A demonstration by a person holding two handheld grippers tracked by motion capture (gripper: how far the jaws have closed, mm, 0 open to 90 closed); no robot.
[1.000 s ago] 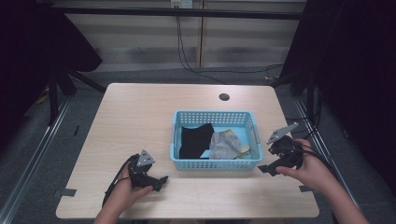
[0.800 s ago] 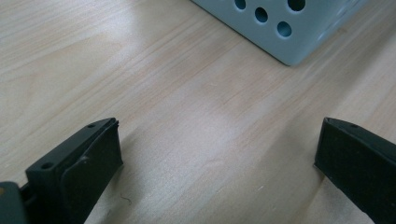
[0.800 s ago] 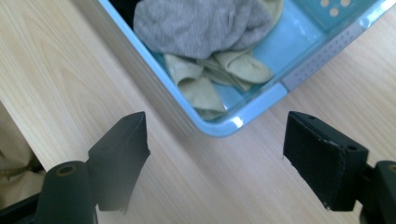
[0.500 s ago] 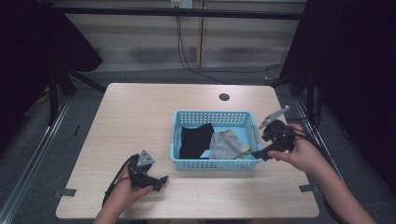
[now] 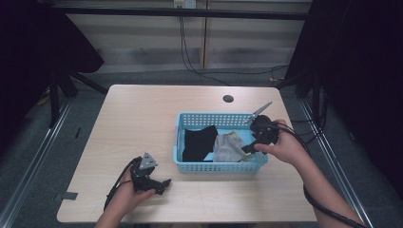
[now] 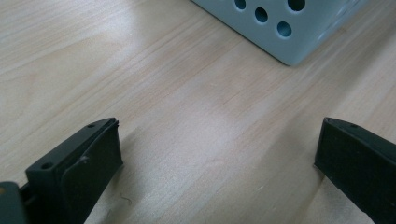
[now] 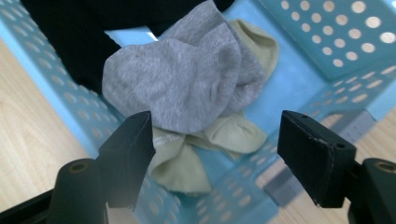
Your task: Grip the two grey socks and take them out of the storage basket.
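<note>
Right claw [image 5: 249, 147] hangs over the right end of the blue basket [image 5: 217, 167], jaws spread wide, nothing between them. In the right gripper view the claw [image 7: 215, 154] looks down into the basket [image 7: 336, 42]: grey sock [image 7: 187, 84] lies crumpled just ahead of the jaws, slightly toward the left one, not touching either. Pale green sock [image 7: 224, 135] lies under the grey sock, partly poking out below it, right between the two jaws but lower, on the basket floor. Black garment [image 7: 65, 37] sits beyond, in the far left part of that view, touching the grey sock's edge. In the high view the grey sock [image 5: 227, 146] is in the middle-right of the basket, black garment [image 5: 198, 142] to its left, claw just beside the sock at the right.

Left claw [image 5: 164, 184] rests low on the counter [image 5: 142, 118], in front of the basket's near-left corner, well apart from the socks. Left gripper view: claw [image 6: 217, 154] jaws wide apart, bare counter between them, basket corner [image 6: 280, 32] ahead.
</note>
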